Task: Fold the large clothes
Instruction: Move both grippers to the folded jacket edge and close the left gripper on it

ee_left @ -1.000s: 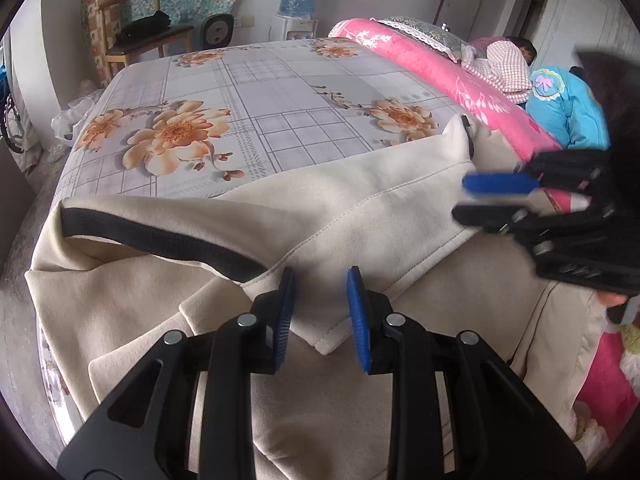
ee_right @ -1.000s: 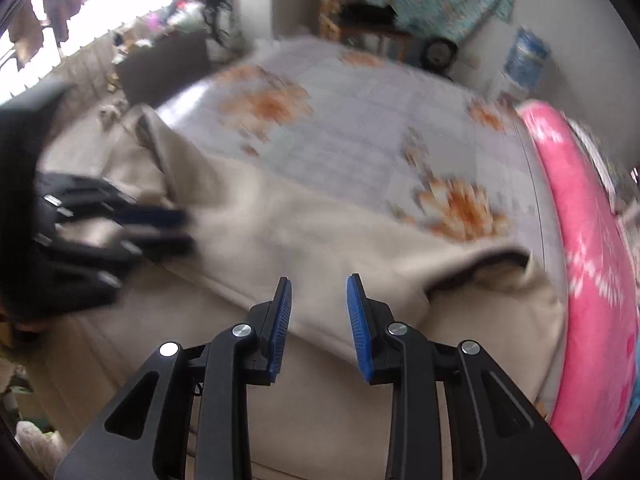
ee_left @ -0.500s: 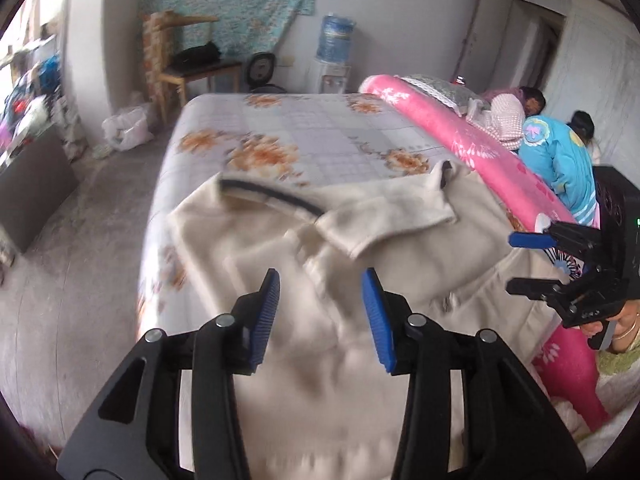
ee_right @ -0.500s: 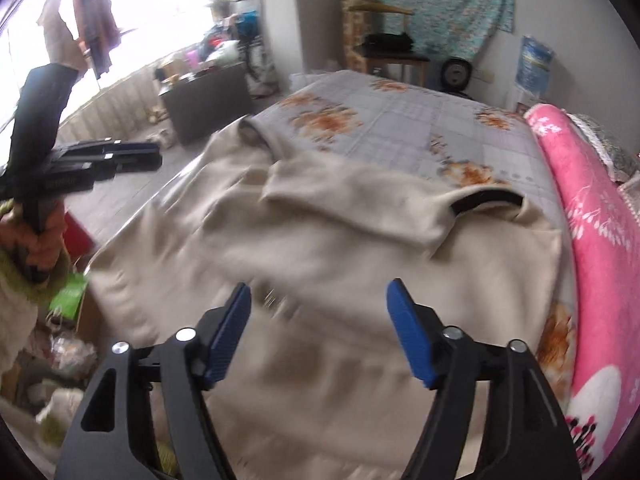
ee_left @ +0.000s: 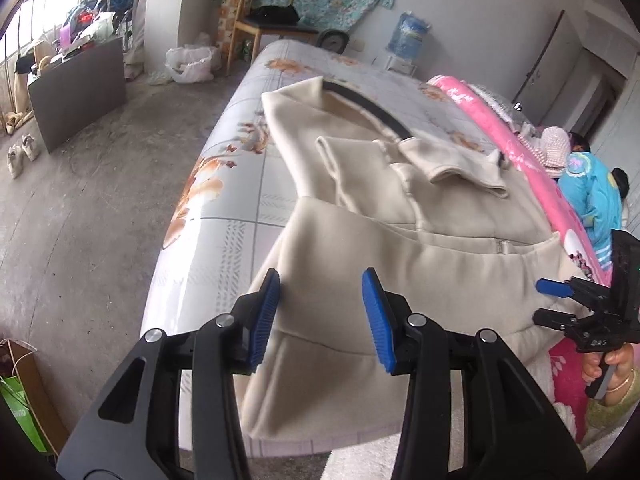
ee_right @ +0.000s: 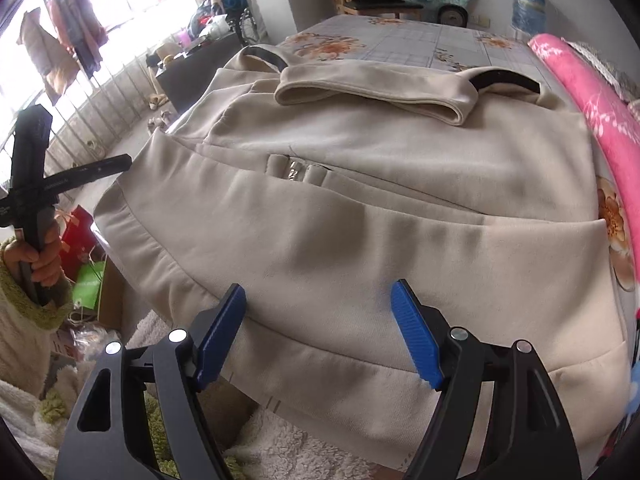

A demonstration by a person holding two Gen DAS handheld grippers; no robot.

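Note:
A large beige coat (ee_left: 420,248) with a black-lined collar lies spread on the bed, its sleeves folded across the chest and its hem hanging over the near bed edge; it fills the right wrist view (ee_right: 360,200). My left gripper (ee_left: 320,316) is open and empty, above the coat's lower left hem. My right gripper (ee_right: 320,328) is open wide and empty, above the hem's middle. The right gripper also shows at the right of the left wrist view (ee_left: 560,300), and the left gripper at the left of the right wrist view (ee_right: 76,176).
The bed (ee_left: 236,208) has a grey floral sheet. A pink quilt (ee_right: 592,96) runs along its right side, with a person in blue (ee_left: 592,196) beyond. A wooden chair (ee_left: 264,24), water bottle (ee_left: 410,34), dark cabinet (ee_left: 76,92) and bags (ee_right: 84,256) stand on the floor.
Both grippers have pulled back from the folded sleeves toward the coat's hem and opened wider. The sleeves stay folded across the chest.

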